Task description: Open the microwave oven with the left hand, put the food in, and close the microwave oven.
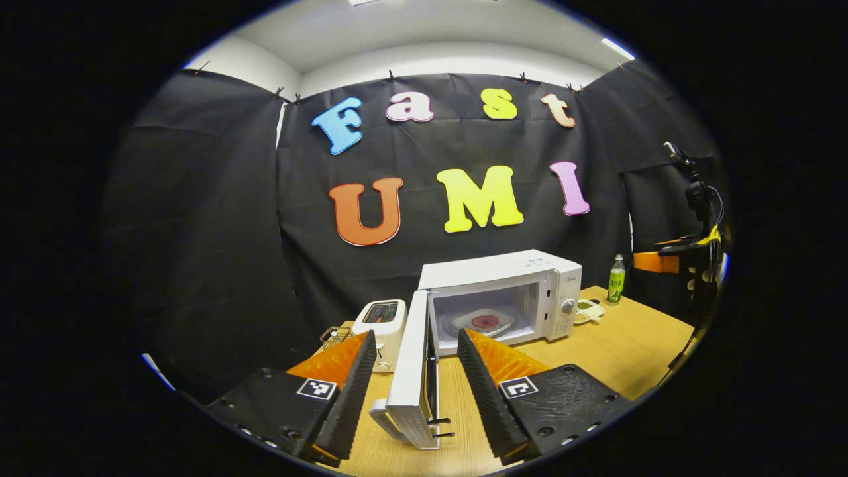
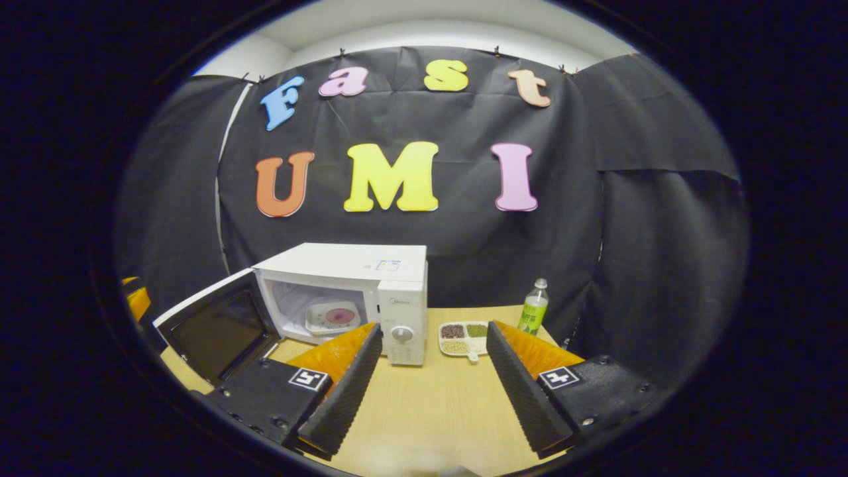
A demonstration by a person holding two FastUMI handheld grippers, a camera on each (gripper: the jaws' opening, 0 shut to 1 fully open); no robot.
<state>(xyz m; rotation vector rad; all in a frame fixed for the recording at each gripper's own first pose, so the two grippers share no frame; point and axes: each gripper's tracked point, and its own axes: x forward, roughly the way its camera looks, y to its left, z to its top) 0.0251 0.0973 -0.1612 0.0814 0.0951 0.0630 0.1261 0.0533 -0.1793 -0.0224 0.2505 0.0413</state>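
The white microwave (image 1: 503, 285) stands on the wooden table with its door (image 1: 414, 371) swung wide open toward me. Inside on the turntable lies a white plate with red food (image 1: 485, 322). My left gripper (image 1: 416, 336) is open; the door's free edge stands between its fingers without being pressed, and the door handle (image 1: 391, 424) is low in front. From the right gripper view the microwave (image 2: 351, 278) sits left of centre, with its door (image 2: 218, 328) open to the left and the plate (image 2: 334, 317) inside. My right gripper (image 2: 434, 328) is open and holds nothing, hovering over the table in front of the microwave's control panel.
A white toaster (image 1: 381, 324) and a small wire basket (image 1: 334, 336) stand left of the microwave. Right of it are a divided dish of beans (image 2: 464, 338) and a green bottle (image 2: 533, 308). Bare table (image 2: 430, 404) lies in front. An orange and black rig (image 1: 689, 258) stands far right.
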